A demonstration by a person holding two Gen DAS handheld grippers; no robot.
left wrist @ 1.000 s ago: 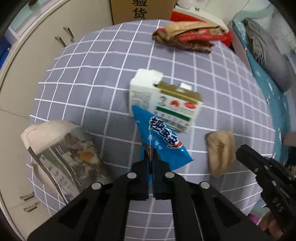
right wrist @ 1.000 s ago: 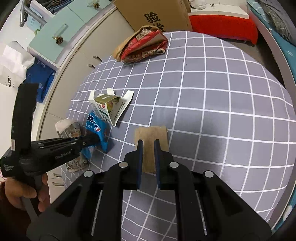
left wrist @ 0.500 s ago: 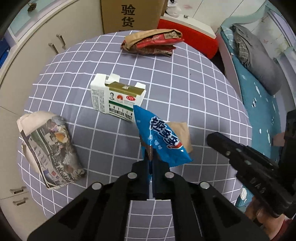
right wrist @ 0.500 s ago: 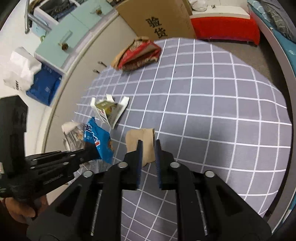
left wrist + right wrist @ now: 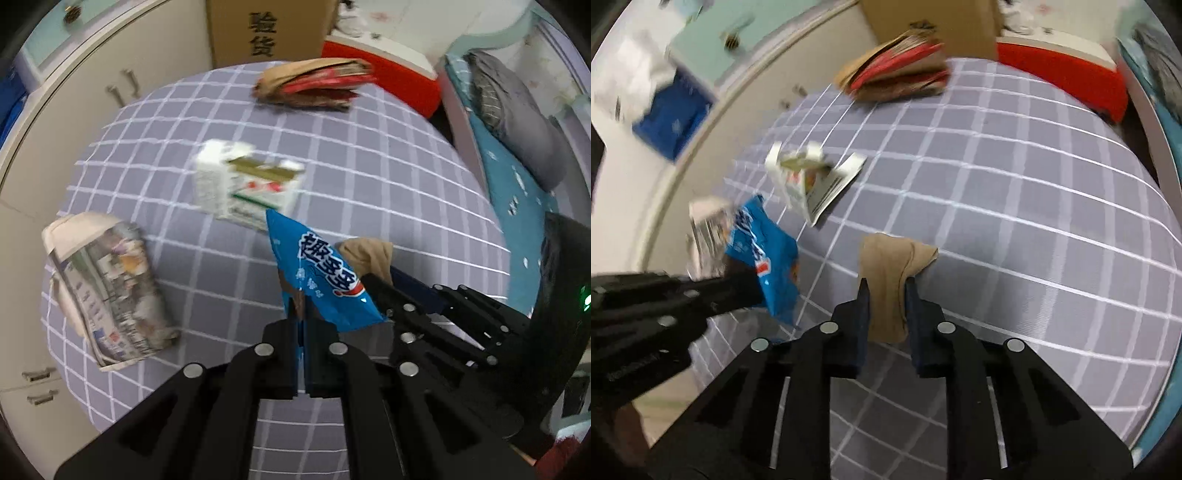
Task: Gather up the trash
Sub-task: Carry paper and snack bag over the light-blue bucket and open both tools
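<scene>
My left gripper (image 5: 303, 317) is shut on the lower corner of a blue snack bag (image 5: 325, 269), holding it above the checked table (image 5: 369, 166). The bag (image 5: 761, 251) also shows at the left of the right wrist view. A tan crumpled scrap (image 5: 886, 266) lies on the cloth just right of the bag. My right gripper (image 5: 886, 291) has come down around it. Its jaws are closing, and the scrap fills the gap between the pads and bunches up. In the left wrist view the right gripper (image 5: 373, 280) reaches in beside the scrap (image 5: 369, 253).
An opened white carton (image 5: 247, 188) lies mid-table and a rolled newspaper bundle (image 5: 107, 288) at the left edge. A red and brown bag (image 5: 310, 81) rests at the far edge. Beyond stand a cardboard box (image 5: 266, 29) and a red box (image 5: 399, 85); a bed (image 5: 517, 177) is on the right.
The left gripper carried the blue bag rightward, next to the tan scrap. The right jaws spread, dropped around the scrap and now pinch it so that it bunches.
</scene>
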